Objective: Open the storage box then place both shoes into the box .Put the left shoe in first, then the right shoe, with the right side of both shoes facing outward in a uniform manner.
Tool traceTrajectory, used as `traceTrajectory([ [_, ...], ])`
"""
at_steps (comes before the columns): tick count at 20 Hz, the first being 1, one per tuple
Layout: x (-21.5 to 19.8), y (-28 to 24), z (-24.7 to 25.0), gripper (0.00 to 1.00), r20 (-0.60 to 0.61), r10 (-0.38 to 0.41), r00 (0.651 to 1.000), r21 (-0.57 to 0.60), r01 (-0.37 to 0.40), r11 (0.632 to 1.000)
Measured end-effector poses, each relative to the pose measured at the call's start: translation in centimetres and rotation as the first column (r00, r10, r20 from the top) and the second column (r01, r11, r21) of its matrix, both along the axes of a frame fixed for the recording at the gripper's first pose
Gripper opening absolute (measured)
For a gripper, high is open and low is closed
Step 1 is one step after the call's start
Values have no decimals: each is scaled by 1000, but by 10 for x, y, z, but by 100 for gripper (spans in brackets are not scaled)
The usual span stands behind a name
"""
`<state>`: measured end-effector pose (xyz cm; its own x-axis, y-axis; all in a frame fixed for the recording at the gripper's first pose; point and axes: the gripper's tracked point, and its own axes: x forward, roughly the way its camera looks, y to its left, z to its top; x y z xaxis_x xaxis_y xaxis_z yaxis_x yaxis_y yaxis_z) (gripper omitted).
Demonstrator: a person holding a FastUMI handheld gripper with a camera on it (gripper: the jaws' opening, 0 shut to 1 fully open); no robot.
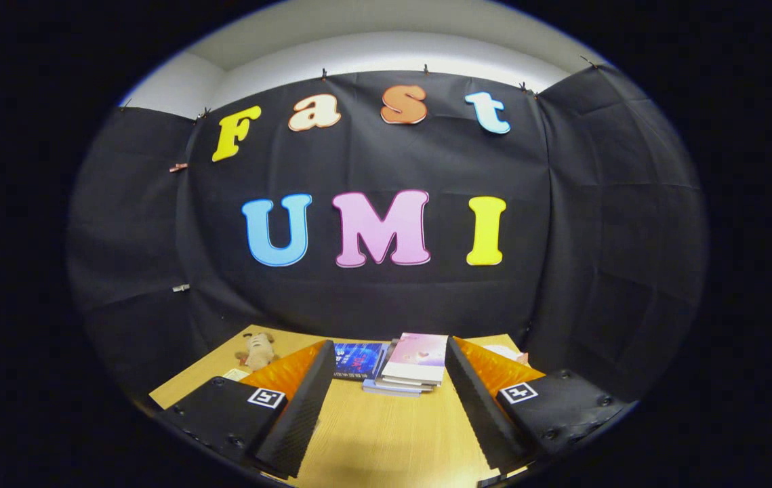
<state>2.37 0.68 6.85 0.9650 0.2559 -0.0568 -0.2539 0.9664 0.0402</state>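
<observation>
My gripper [386,386] is held above a wooden table [386,440], open, with only bare tabletop between its two fingers. Just beyond the fingertips lies a stack of books [413,369] topped by a pink cover, with a blue book [357,359] beside it on the left.
A small plush toy [258,350] lies at the table's far left corner, past the left finger. A pale object [508,352] peeks out behind the right finger. The black cloth wall stands close behind the table's far edge.
</observation>
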Motion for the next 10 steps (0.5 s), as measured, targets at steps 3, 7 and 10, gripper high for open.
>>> traceTrajectory([
  [3,14,20,-9,99,25,7,1000,-42,-6,999],
  [7,24,39,2,98,98,-11,995,5,11,1000],
  [10,26,38,6,98,125,-53,991,39,48,998],
])
